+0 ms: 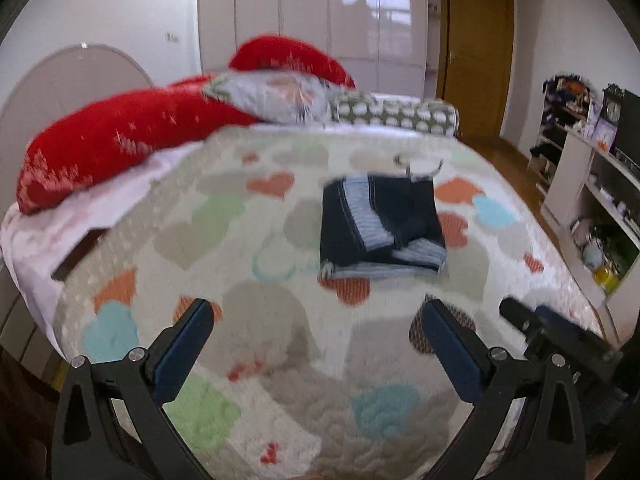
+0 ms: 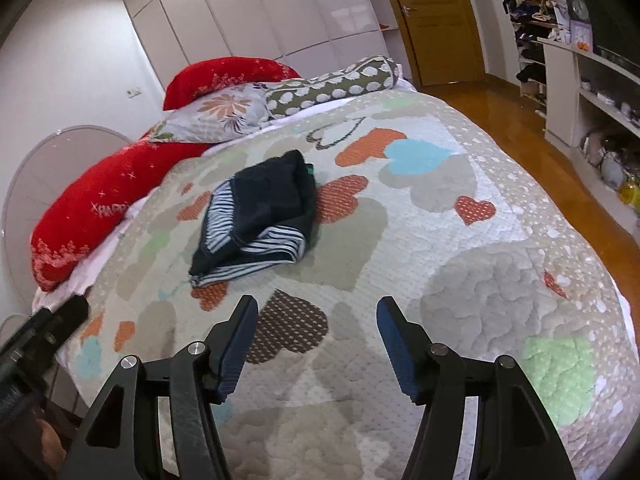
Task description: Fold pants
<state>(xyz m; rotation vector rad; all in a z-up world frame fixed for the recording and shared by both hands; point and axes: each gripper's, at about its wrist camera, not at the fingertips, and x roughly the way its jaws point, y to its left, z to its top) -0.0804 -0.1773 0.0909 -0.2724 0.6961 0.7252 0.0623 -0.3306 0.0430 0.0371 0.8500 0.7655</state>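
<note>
Both wrist cameras hover close above the bed (image 1: 280, 320), looking along their jaws toward the pillows. The left view sits left of the right; both share the folded pants (image 2: 260, 216) and the wardrobe (image 1: 312, 12).

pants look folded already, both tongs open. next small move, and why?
Probably just hold both back and stop. The pants lie as a compact folded bundle on the quilt, the left tongs and right tongs are open, empty and clear of it.
</note>
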